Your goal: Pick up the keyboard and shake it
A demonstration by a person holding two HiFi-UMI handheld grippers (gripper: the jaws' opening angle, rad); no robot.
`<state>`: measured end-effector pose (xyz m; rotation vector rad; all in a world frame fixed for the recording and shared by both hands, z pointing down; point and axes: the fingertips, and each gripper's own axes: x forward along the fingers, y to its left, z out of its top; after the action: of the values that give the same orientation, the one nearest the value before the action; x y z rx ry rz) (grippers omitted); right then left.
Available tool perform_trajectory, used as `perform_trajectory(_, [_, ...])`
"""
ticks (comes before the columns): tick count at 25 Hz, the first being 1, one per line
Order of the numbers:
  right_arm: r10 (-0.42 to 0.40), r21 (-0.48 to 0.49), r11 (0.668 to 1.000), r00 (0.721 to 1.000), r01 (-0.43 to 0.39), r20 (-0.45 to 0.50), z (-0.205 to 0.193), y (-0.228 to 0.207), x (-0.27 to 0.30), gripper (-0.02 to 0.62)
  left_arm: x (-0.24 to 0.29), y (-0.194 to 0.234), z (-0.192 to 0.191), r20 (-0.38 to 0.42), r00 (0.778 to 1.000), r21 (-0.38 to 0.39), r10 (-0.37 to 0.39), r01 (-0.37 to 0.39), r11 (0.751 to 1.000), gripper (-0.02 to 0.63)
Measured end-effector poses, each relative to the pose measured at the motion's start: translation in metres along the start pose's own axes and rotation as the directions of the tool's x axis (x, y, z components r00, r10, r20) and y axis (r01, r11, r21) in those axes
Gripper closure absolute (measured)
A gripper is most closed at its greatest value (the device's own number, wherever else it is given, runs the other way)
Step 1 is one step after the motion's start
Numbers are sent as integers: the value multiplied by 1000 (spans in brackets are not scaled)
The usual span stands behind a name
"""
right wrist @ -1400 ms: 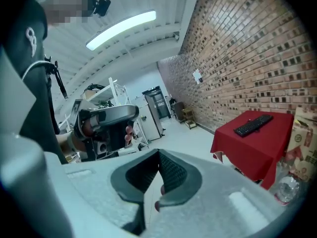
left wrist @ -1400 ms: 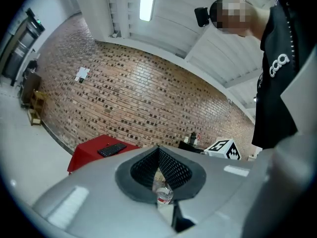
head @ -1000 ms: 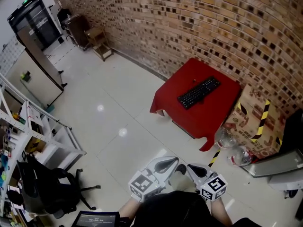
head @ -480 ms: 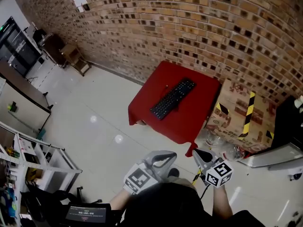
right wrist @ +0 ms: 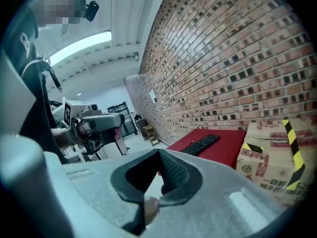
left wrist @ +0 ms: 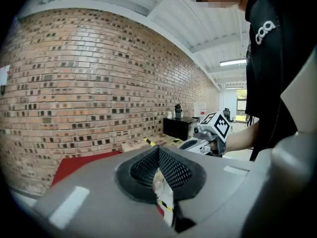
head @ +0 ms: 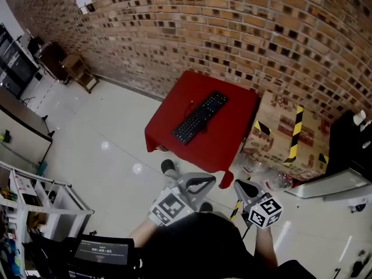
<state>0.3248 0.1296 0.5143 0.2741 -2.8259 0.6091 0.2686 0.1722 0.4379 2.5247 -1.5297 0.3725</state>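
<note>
A person stands on the pale tiled floor [head: 104, 127] with a two-jaw gripper in each hand, both held low and close to the body at the near edge of the room. The left gripper [head: 197, 182] has its jaws pressed together with nothing between them. The right gripper [head: 240, 185] shows the same: jaws together and empty. The two tools sit side by side, a little apart, each with its square-marked cube nearest the holder.

The black keyboard [head: 199, 117] lies untouched on a small table draped in a red cloth [head: 235, 129], well apart from both grippers. It rests flat and slantwise across the cloth, one end toward the near left corner and the other toward the far right. The table stands against a long brick wall [head: 244, 28] that fills the far side of the room.

Just to the right of the table sits a cardboard box [head: 278, 133] striped with yellow and black tape, and on the floor at its near side lie some clear plastic bottles [head: 257, 166]. Farther right is a black cabinet [head: 349, 147]. At the far left, a wooden chair [head: 78, 71] stands by the wall, and a white metal shelf rack [head: 40, 193] crowds the near left. One dark shoe [head: 168, 167] of the person shows on the tiles, just to the left of the left gripper.
</note>
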Motion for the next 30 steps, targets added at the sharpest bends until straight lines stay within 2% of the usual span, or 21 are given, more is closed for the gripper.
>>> perform_trajectory(4, [-29, 34, 999, 1000, 28, 12, -5, -3, 1, 606, 11, 15, -14, -41, 999, 51, -25, 27, 998, 591])
perform_trajectory(7, [-70, 63, 996, 997, 68, 15, -4, -7, 5, 606, 21, 22, -23, -91, 993, 108, -75, 85, 990, 591])
perform_trajectory(16, [-206, 78, 976, 978, 205, 12, 25, -35, 66, 606, 46, 100, -49, -188, 963, 263, -191, 237, 935, 591])
perform_trajectory(25, [-246, 18, 969, 969, 246, -26, 75, -20, 198, 606, 16, 215, -57, -191, 948, 247, -253, 296, 923, 591])
perform_trajectory(30, [-289, 17, 957, 957, 290, -23, 90, -15, 239, 606, 5, 261, -62, -185, 939, 231, -291, 330, 915, 591])
